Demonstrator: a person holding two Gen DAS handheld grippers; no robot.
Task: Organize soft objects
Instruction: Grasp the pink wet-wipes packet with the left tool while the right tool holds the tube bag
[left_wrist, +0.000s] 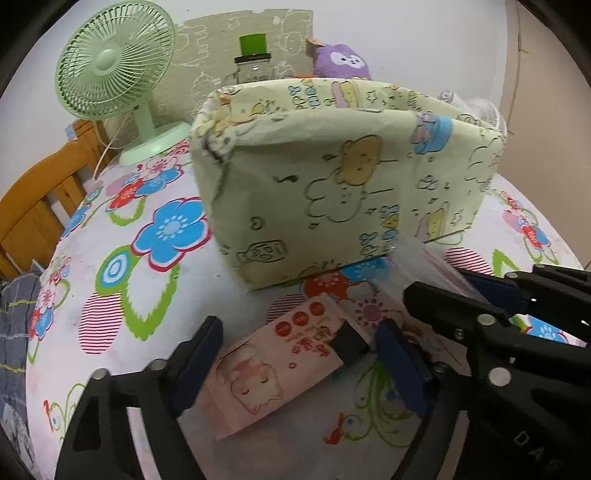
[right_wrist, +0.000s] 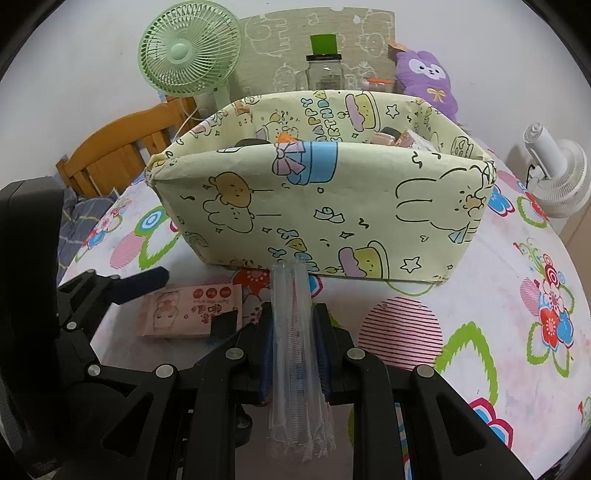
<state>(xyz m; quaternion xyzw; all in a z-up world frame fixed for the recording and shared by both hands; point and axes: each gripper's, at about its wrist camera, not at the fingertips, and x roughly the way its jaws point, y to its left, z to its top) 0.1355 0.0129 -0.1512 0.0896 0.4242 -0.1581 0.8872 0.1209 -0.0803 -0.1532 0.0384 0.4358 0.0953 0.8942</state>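
Right gripper (right_wrist: 293, 332): jaws narrow, clamped on a clear plastic sleeve of straw-like tubes (right_wrist: 291, 306) that sticks forward between the blue pads, its far end touching the base of the box ahead.

Left gripper (left_wrist: 295, 354): jaws wide, straddling a pink wet-wipe pack printed with a cartoon cat and red dots (left_wrist: 280, 365). The pack lies flat on the worktop between the fingers; left pad just beside its near edge, right pad apart from it. Cannot tell whether either pad presses on it. A black tab sits on the pack's right end.

Straight ahead of both grippers: open-topped pale-yellow box wrapped in cartoon birthday paper (left_wrist: 343, 177), standing upright on the white floral tablecloth (left_wrist: 147, 288). From the right wrist view, small items show inside it, too hidden to name.

Beyond the box: mint-green desk fan (left_wrist: 114, 74) ahead-left, glass jar with green lid (left_wrist: 253, 59) behind, purple plush toy (right_wrist: 428, 79) ahead-right. White fan (right_wrist: 557, 177) far right. Wooden chair (right_wrist: 122, 151) off left.
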